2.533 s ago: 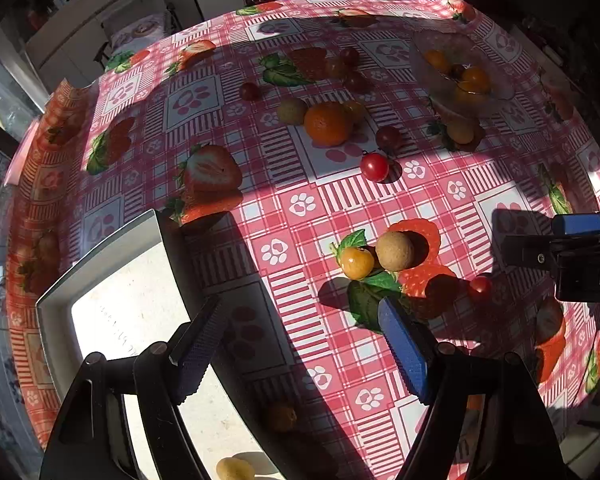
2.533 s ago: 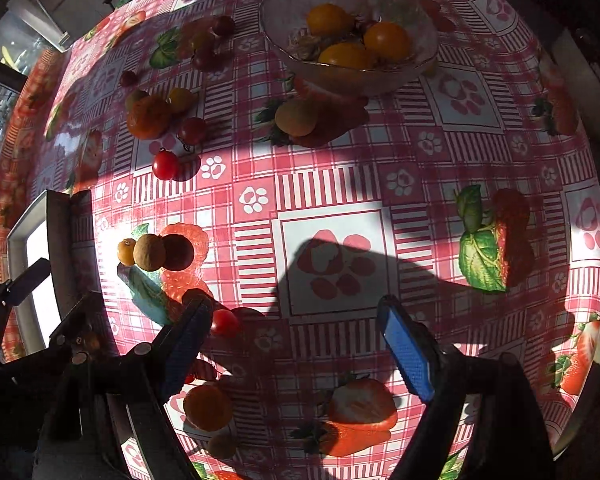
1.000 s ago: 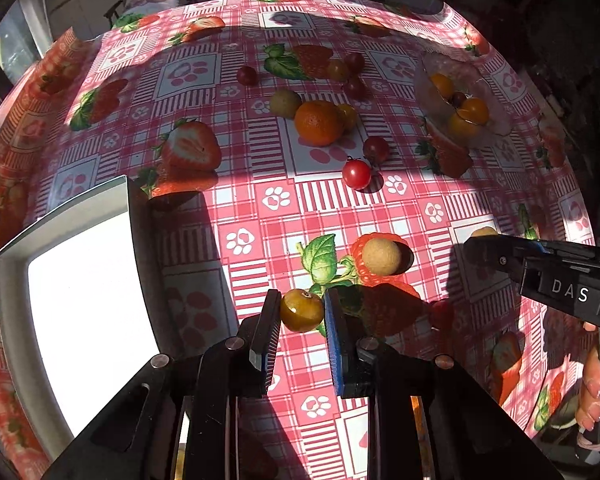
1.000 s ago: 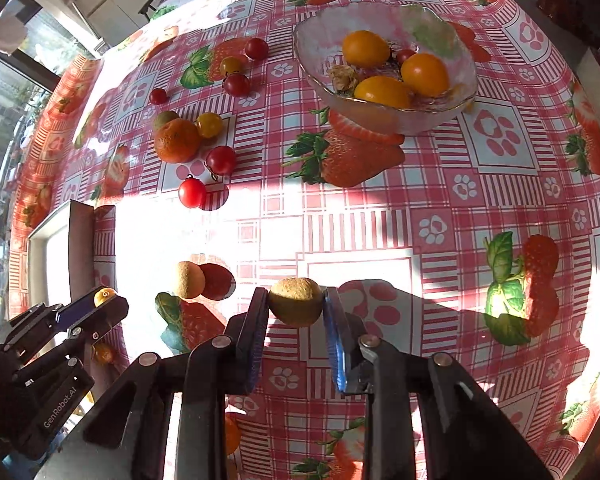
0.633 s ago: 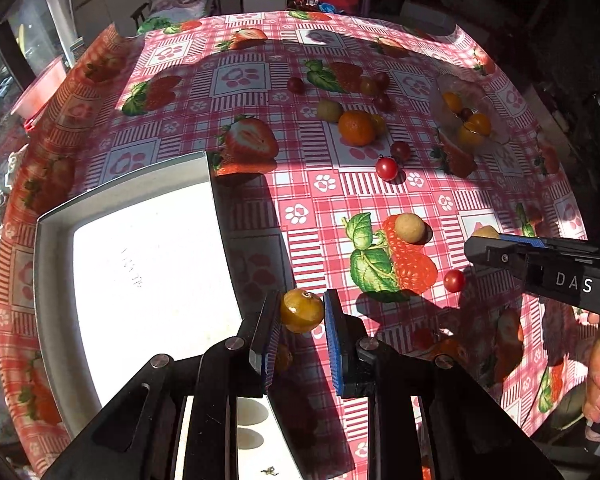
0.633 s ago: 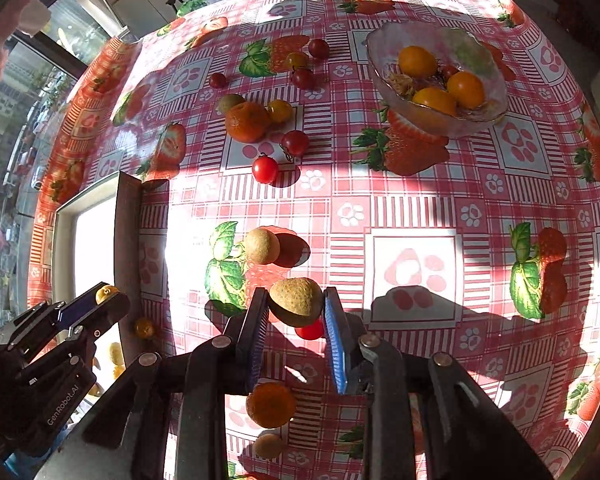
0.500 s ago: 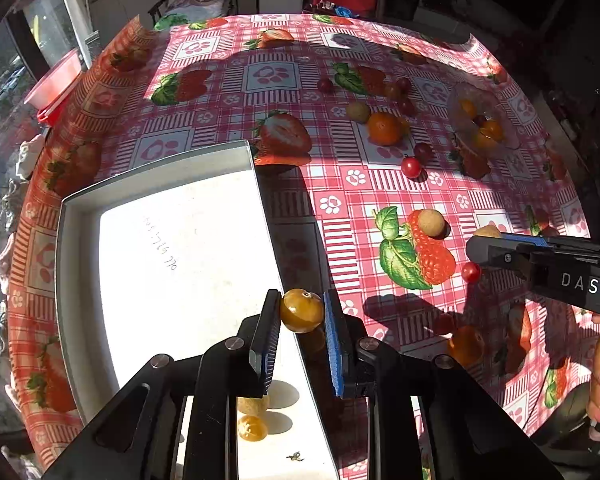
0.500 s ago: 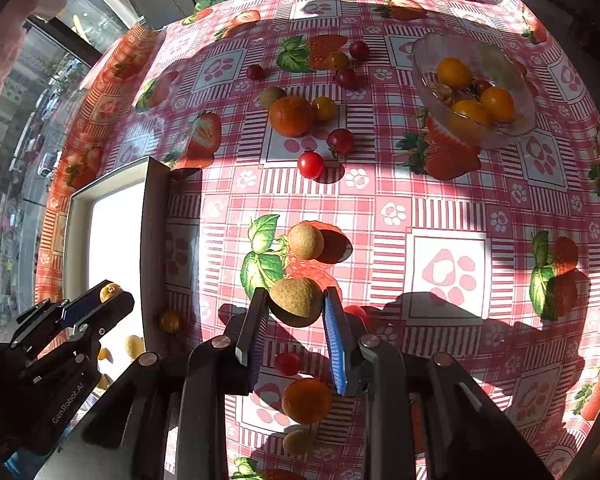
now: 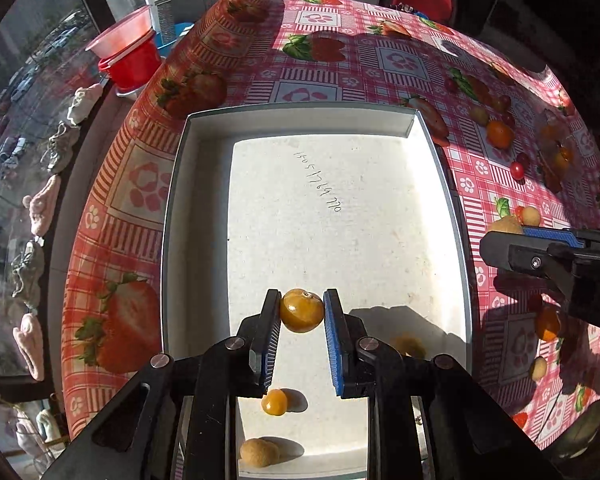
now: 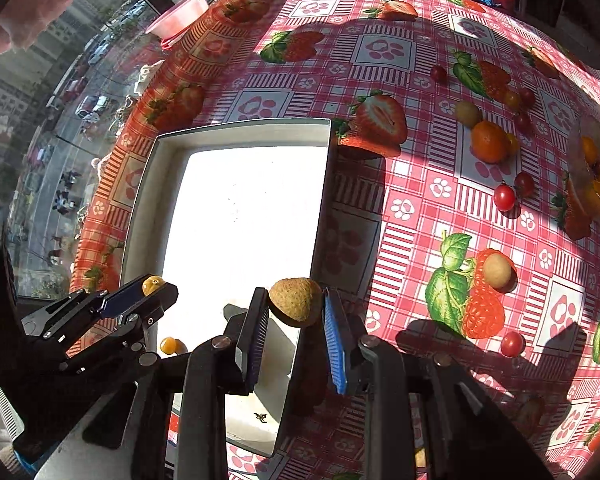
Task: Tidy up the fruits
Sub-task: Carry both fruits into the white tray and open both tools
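My left gripper [image 9: 302, 312] is shut on a small yellow-orange fruit [image 9: 301, 310] and hangs over the white tray [image 9: 204, 128], above its near part. In the tray below lie a small orange fruit [image 9: 274, 401] and a tan fruit [image 9: 259, 453]. My right gripper [image 10: 296, 310] is shut on a rough tan-brown fruit [image 10: 295, 301] and hovers over the tray's right wall [image 10: 320, 216]. The left gripper [image 10: 152, 286] shows at the lower left of the right wrist view. The right gripper [image 9: 512, 236] enters the left wrist view from the right.
Loose fruits lie on the strawberry-print tablecloth [image 10: 380, 52]: an orange [image 10: 488, 142], cherry tomatoes [image 10: 504, 197], a tan ball [image 10: 497, 269]. A glass bowl [image 10: 596, 160] of yellow fruits stands at far right. A red bucket [image 9: 130, 58] sits beyond the table's left edge.
Both grippers carried their fruits leftward from over the cloth to over the tray. The left one is now above the tray's floor, the right one above its right wall.
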### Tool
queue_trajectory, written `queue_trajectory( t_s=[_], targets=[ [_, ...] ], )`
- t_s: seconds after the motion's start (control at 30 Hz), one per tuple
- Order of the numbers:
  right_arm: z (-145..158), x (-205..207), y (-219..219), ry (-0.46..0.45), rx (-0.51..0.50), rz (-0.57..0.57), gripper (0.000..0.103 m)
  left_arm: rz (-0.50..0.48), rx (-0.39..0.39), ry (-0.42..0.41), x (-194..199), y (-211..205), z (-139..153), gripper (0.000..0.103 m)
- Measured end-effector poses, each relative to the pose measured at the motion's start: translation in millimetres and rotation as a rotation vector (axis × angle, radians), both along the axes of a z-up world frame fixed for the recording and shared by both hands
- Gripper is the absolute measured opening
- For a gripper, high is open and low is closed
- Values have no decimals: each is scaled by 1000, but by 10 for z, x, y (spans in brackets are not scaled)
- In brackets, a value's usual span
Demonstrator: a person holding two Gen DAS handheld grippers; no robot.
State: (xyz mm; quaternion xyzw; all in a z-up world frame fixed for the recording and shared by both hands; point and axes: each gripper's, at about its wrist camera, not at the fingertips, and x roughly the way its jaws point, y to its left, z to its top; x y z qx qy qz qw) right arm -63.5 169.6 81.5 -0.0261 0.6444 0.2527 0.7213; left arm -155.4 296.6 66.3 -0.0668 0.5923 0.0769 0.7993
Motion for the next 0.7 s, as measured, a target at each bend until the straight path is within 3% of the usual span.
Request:
queue_trajectory(
  t_s=[0.27, 0.7],
  targets=[
    [-244, -63, 500, 43, -34, 80, 30, 25, 16, 39, 10, 250, -215, 23],
    [-555, -107, 722, 78, -120, 139, 30, 7, 26, 93, -1, 290, -405, 23]
  ],
)
